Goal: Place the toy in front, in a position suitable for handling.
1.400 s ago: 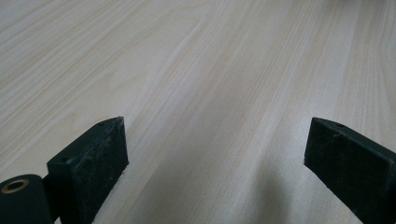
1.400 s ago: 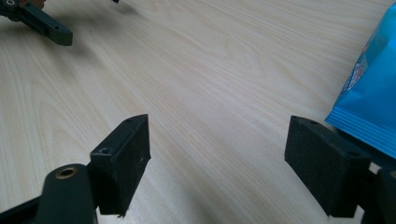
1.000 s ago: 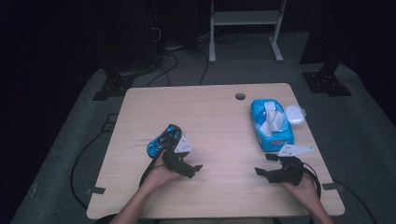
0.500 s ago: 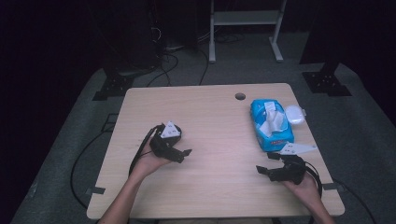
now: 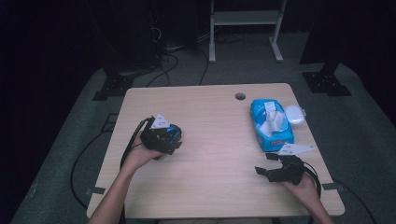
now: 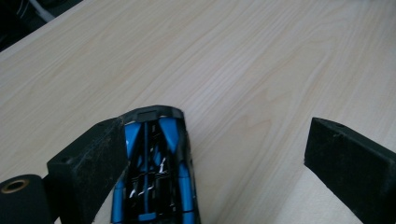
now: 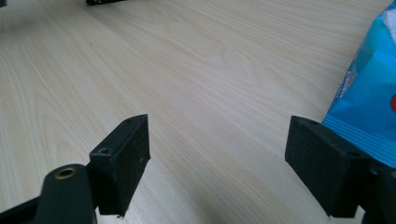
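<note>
Two black jaws of the left gripper (image 6: 215, 158) stood wide apart on the pale wooden table (image 5: 210, 126), the long blue-and-black plastic object (image 6: 156, 172) lying against the inner face of one. The right gripper (image 5: 271, 165) gaped too, just beside the blue wet-wipe packet (image 5: 271, 122).

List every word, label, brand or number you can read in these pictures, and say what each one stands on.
No text can be read.
Blue wipes pack: red and white print on its wrapper, too blurred to read; the right gripper view shows only a scrap of it.
Blue and black object between the left gripper's jaws: no lettering visible.
</note>
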Tool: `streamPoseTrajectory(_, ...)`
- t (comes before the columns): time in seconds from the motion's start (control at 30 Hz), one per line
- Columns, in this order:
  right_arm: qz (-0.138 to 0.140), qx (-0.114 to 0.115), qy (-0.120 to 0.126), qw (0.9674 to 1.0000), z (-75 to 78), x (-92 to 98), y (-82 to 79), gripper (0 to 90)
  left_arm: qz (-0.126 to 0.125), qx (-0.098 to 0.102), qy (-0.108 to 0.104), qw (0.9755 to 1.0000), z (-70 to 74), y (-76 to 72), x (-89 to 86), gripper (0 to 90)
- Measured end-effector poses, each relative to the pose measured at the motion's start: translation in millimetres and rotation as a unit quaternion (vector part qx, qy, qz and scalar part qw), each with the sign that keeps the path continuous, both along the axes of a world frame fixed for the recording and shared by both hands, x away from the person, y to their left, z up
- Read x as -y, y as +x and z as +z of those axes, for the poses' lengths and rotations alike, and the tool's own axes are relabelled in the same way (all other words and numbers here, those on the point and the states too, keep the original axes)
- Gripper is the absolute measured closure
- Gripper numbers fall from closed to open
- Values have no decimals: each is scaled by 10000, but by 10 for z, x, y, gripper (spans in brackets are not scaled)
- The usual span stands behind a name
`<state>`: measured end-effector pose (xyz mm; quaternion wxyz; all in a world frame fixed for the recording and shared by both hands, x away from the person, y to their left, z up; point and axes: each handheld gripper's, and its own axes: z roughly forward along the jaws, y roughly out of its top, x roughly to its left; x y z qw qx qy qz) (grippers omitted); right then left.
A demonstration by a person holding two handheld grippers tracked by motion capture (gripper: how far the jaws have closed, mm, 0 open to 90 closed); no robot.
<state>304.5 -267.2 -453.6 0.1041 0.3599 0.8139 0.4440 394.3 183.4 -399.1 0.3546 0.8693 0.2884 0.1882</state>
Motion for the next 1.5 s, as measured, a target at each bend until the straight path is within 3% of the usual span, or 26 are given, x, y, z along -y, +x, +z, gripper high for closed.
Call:
streamPoseTrajectory(0.1, 32, -18, -45, 10000, -4, -15, -6, 210, 79, -24, 11, 10000, -7, 42, -55, 55)
streamPoseTrajectory(0.13, 42, -11, -45, 10000, -6, -21, -8, 210, 145, -136, -8, 9998, -27, 91, -110, 55)
streamPoseTrajectory(0.37, 108, -34, -93, 9999, -15, -50, -12, 210, 337, -399, 107, 9986, -165, 243, -186, 55)
streamPoseTrajectory(0.43, 112, -23, -98, 9999, -14, -55, -22, 210, 389, -563, 269, 9973, -258, 314, -207, 55)
streamPoseTrajectory(0.77, 131, -28, -102, 9999, -16, -50, -24, 210, 495, -931, 670, 9922, -481, 430, -172, 57)
streamPoseTrajectory(1.0, 123, -21, -95, 9999, -19, -31, -26, 210, 453, -1150, 948, 9878, -574, 460, -156, 145)
streamPoseTrajectory(1.13, 105, -33, -78, 9999, -20, -31, -21, 210, 340, -1232, 852, 9881, -560, 459, -165, 236)
streamPoseTrajectory(1.27, 128, -49, -103, 9999, -31, -52, -20, 210, 419, -1229, 854, 9879, -558, 454, -148, 244)
streamPoseTrajectory(1.33, 125, -59, -121, 9998, -29, -61, -26, 210, 345, -1187, 899, 9883, -552, 450, -150, 247)
streamPoseTrajectory(1.43, 121, -35, -109, 9999, -25, -59, -28, 210, 345, -1255, 821, 9881, -552, 459, -178, 253)
streamPoseTrajectory(1.5, 86, -57, -83, 9999, -30, -43, -21, 210, 338, -1254, 653, 9894, -538, 469, -218, 264)
